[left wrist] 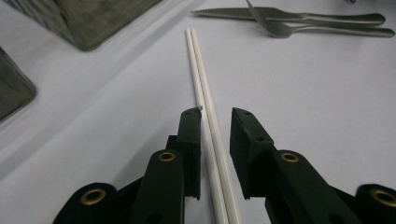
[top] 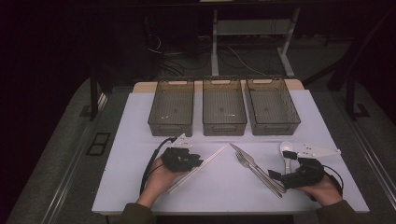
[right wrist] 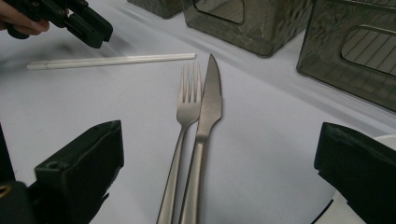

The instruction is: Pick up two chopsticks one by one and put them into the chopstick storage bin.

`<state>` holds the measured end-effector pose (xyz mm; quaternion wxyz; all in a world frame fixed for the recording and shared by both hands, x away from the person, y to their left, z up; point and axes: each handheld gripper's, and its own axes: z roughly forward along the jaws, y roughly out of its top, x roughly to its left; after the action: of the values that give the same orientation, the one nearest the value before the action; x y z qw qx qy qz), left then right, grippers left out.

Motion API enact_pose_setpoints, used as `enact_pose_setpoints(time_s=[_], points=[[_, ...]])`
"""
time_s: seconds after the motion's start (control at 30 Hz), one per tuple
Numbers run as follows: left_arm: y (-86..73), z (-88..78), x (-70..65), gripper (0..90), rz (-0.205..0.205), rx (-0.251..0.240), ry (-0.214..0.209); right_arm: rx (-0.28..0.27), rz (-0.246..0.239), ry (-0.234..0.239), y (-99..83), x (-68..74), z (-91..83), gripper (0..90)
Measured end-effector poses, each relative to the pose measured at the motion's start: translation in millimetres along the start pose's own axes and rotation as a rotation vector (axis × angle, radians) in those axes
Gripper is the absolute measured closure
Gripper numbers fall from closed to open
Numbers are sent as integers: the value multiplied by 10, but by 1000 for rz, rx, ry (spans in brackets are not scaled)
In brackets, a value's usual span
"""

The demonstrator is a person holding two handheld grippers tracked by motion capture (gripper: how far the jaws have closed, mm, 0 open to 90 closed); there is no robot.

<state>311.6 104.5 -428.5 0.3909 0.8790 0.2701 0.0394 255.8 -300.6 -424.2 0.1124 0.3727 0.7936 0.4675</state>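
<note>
Left gripper (left wrist: 215, 122) straddling chopsticks (left wrist: 205, 116) lying on white table (left wrist: 327, 116), jaws narrow but right pad not touching, gap showing; right gripper (right wrist: 219, 154) hovering wide apart over fork (right wrist: 187, 112) and knife (right wrist: 208, 112); spoon (top: 286, 150) sitting beside right gripper; three bins (top: 224, 112) standing beyond
</note>
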Motion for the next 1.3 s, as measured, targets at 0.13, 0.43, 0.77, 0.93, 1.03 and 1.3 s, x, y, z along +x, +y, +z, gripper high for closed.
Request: enact_pose_setpoints(time_s=[0.13, 0.43, 0.77, 0.93, 1.03, 1.3], points=[[-7, 21, -5, 740, -7, 15, -1, 1, 2, -1, -1, 1, -1, 15], [-22, 64, 10, 769, -8, 56, 2, 2, -2, -1, -1, 0, 2, 15], [-34, 89, 12, 799, -31, 70, 3, 3, -1, -2, -2, -1, 1, 15], [-35, 94, 14, 803, -30, 72, 5, 3, -2, -3, -2, -1, 1, 15], [-37, 99, 14, 803, -34, 72, 5, 3, -1, -3, -2, -2, 0, 15], [-45, 104, 24, 802, -28, 85, 17, 3, -1, -3, -2, -3, 0, 15]])
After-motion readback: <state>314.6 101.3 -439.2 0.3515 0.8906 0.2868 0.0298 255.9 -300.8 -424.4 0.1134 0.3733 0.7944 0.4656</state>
